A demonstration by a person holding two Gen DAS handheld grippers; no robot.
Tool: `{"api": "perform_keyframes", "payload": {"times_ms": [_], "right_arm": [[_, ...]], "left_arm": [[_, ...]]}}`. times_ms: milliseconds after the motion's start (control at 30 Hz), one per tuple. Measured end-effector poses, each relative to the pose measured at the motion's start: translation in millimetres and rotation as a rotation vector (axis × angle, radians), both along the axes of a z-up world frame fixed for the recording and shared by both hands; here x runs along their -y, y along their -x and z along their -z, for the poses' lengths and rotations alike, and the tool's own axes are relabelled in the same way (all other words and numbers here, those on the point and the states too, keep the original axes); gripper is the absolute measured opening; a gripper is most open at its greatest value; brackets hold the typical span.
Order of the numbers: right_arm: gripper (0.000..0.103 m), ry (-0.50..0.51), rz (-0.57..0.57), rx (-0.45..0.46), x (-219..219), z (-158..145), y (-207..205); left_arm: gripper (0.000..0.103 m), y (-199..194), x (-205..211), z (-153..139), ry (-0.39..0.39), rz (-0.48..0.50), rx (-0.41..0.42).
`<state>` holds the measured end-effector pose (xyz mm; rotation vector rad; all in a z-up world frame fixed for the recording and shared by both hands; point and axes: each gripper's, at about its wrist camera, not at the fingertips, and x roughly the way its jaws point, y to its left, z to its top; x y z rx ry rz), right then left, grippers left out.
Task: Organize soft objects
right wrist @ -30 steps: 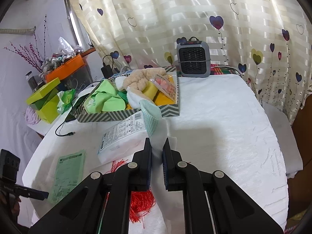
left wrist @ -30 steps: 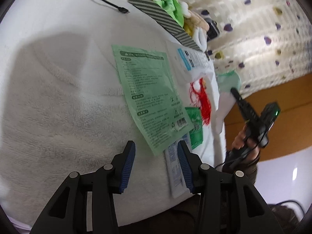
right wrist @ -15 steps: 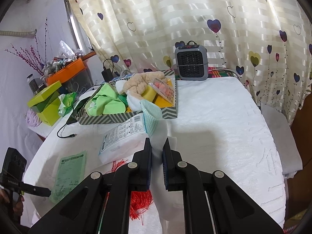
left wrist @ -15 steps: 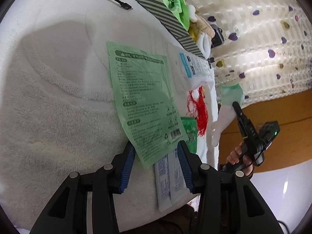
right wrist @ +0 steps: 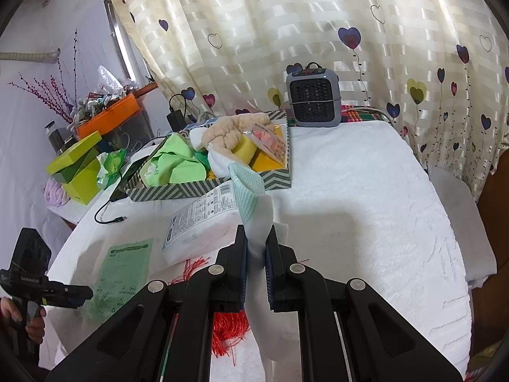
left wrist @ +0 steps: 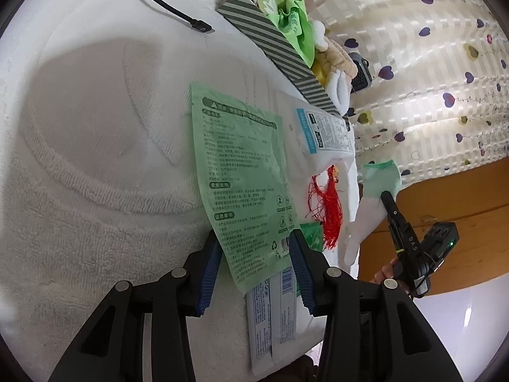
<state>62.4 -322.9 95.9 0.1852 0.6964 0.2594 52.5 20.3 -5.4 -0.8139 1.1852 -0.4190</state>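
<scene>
My right gripper (right wrist: 257, 238) is shut on a white sock with a mint-green cuff (right wrist: 251, 187) and holds it above the table; the sock also shows in the left wrist view (left wrist: 370, 203). My left gripper (left wrist: 254, 254) is open, its fingers on either side of the near end of a flat green packet (left wrist: 245, 175) that lies on the white towel-covered table (left wrist: 95, 159). A grey chevron box (right wrist: 216, 187) further back holds green cloth, a beige plush toy and yellow sponges.
A white cotton-pad pack (right wrist: 203, 222) and a red tassel (left wrist: 331, 210) lie between the packet and the box. A white-blue sachet (left wrist: 273, 312) lies under the left gripper. A black cable (left wrist: 165, 3), a grey heater (right wrist: 313, 98) and lime boxes (right wrist: 76, 168) stand behind.
My left gripper has moved forward so its open fingers now straddle the green packet's end. My right gripper has stayed shut on the sock and lifted it slightly.
</scene>
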Motion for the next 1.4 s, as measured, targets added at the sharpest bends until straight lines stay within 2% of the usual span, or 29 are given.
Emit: {"api": "perform_keyframes", "payload": {"times_ms": [133,200,267,833,1400], "right_arm": [[0.010,0.000,0.000,-0.001,0,1,0],[0.010,0.002,0.000,-0.001,0,1,0],[0.010,0.003,0.000,-0.001,0,1,0],[0.010,0.007,0.006,-0.007,1,2,1],[0.010,0.002,0.008,0.014,2,-5,5]], "left_arm": [[0.029,-2,0,0,-0.041,0.001,-0.015],[0.017,-1,-3,3,-0.051,-0.011,-0.029],[0.010,-2,-6,6,-0.063,-0.020,-0.042],[0.004,-2,-9,0,-0.100,-0.038,0.020],[0.003,-8,-6,-43,-0.102,-0.031,0.172]]}}
